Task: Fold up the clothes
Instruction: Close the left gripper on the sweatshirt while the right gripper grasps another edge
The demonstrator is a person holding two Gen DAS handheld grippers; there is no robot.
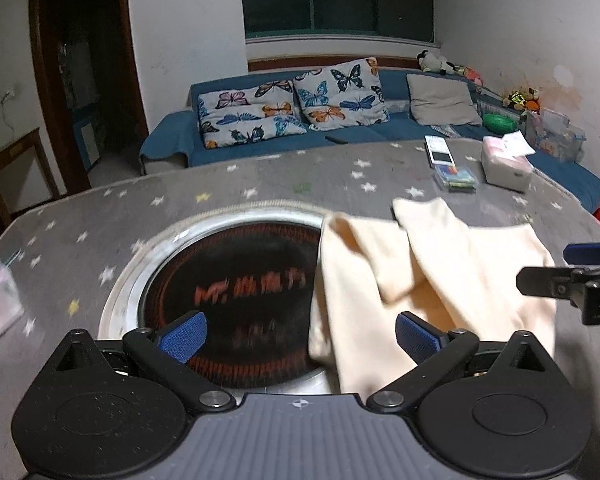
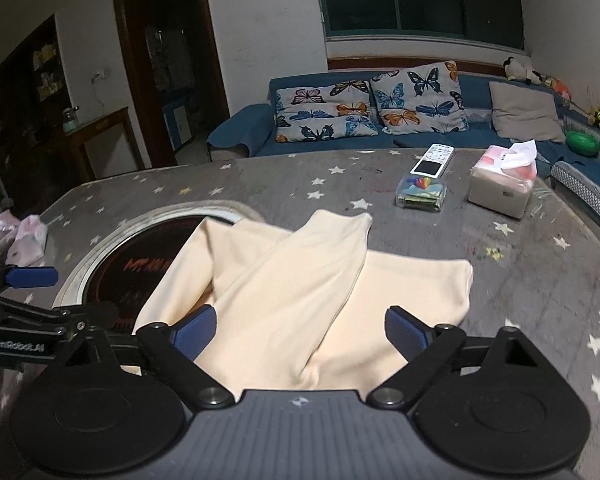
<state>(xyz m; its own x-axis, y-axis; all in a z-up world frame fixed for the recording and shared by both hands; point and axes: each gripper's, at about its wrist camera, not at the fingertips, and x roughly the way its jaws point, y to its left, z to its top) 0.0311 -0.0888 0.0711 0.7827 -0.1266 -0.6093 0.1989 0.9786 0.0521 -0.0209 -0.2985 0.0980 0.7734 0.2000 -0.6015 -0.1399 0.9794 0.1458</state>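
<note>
A cream garment [image 2: 300,280] lies partly folded on the grey star-patterned table [image 2: 520,272], its left edge draped over a round black heater plate [image 2: 140,272]. In the left wrist view the garment [image 1: 420,280] sits right of centre. My left gripper [image 1: 300,336] is open and empty, above the plate with its right pad by the cloth's near edge. My right gripper [image 2: 300,328] is open, its fingers on either side of the garment's near part, not closed on it. The right gripper shows at the left wrist view's right edge [image 1: 572,276]; the left gripper shows at the right wrist view's left edge [image 2: 24,280].
A tissue box [image 2: 502,184], a small clear box [image 2: 420,194] and a remote [image 2: 432,160] sit at the far right of the table. Pink packets [image 2: 20,236] lie at the left edge. A blue sofa [image 2: 380,128] with cushions stands behind.
</note>
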